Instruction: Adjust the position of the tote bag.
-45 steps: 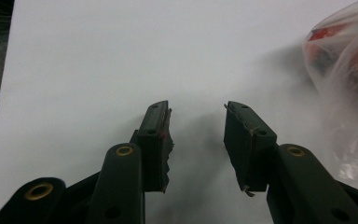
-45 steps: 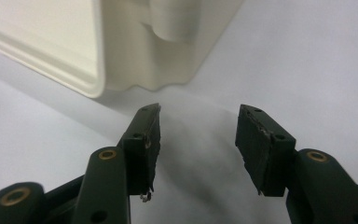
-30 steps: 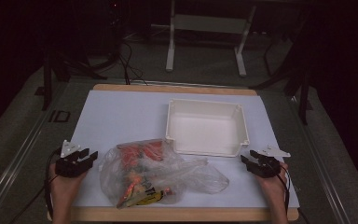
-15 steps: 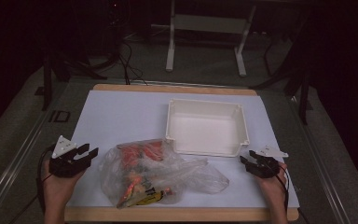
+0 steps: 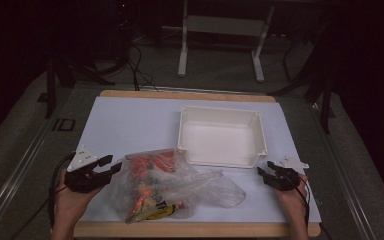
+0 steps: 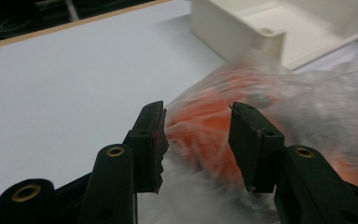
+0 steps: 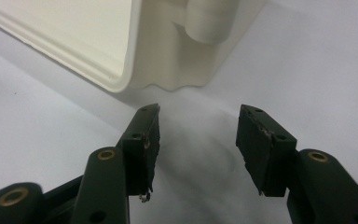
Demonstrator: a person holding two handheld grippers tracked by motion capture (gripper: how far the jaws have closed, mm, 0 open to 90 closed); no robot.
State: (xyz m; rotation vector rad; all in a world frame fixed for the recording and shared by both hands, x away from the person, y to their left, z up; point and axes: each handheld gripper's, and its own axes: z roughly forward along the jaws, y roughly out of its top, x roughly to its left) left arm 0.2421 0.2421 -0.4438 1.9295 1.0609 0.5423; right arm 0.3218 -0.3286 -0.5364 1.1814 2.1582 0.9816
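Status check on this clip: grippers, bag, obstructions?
Left gripper open, jaws just opening, aimed at the plastic bag of snacks. Right gripper open, empty. White tray beside; nothing blocking.

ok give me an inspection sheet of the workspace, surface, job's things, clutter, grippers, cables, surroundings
surface: white sheet on a wood-edged table, flat.
job's things: clear bag of orange packets lies near the front edge; empty white bin stands behind it, upright.
clutter: nothing seen.
grippers: left hand-held gripper sits at the bag's left end, jaws apart and just opening, bag plastic between them in its own view, pads not pressing. Right hand-held gripper rests near the bin's front right corner, jaws open, nothing between them.
cables: one trails from each gripper along the forearm; loose floor cables lie beyond the table.
surroundings: dark room, white frame legs on grey floor behind.
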